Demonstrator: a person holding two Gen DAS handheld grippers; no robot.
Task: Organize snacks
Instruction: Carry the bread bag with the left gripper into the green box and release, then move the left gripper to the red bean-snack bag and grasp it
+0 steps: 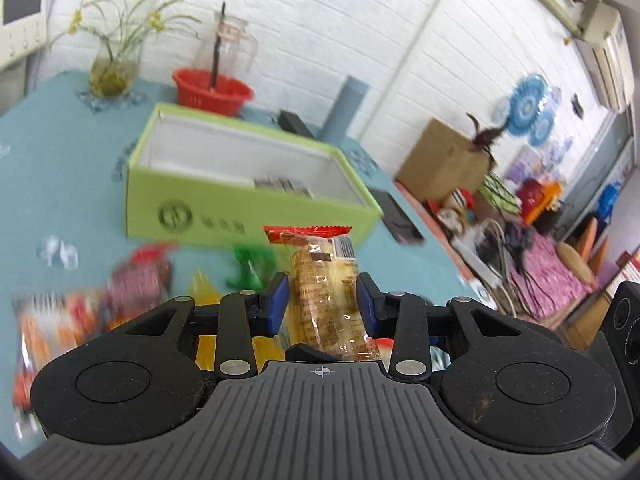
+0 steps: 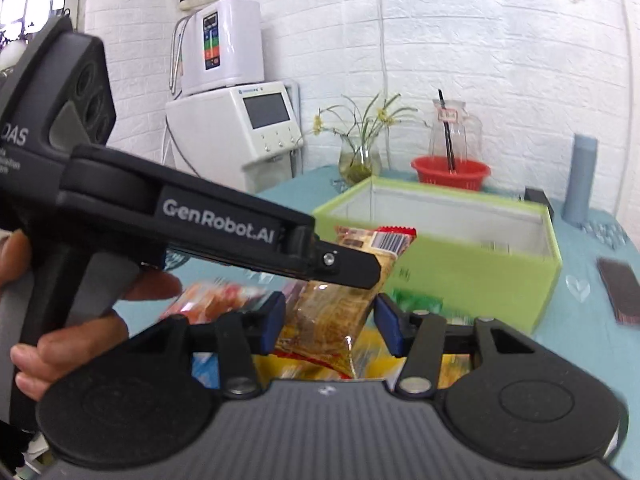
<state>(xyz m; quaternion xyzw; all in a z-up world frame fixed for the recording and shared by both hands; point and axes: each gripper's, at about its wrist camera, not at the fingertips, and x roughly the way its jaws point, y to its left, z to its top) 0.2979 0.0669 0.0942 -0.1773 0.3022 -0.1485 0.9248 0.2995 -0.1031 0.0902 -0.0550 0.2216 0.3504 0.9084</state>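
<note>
My left gripper (image 1: 322, 300) is shut on a clear-wrapped biscuit snack pack (image 1: 326, 296) with a red top seal, held upright above the table. The same pack (image 2: 340, 296) shows in the right wrist view, clamped by the left gripper's black finger (image 2: 344, 266) that crosses from the left. My right gripper (image 2: 330, 320) is open, its blue pads either side of the pack's lower end without touching. An open green box (image 1: 248, 196) with white lining stands just beyond, also seen in the right wrist view (image 2: 472, 276). Several loose snack packs (image 1: 56, 320) lie blurred on the teal table.
A red basket (image 1: 212, 92), a glass jug (image 1: 230, 46) and a plant vase (image 1: 114, 72) stand behind the box. A dark phone (image 2: 618, 290) lies on the table at right. A grey-blue cylinder (image 2: 582, 180) stands at the back. White appliances (image 2: 236, 136) are left of the table.
</note>
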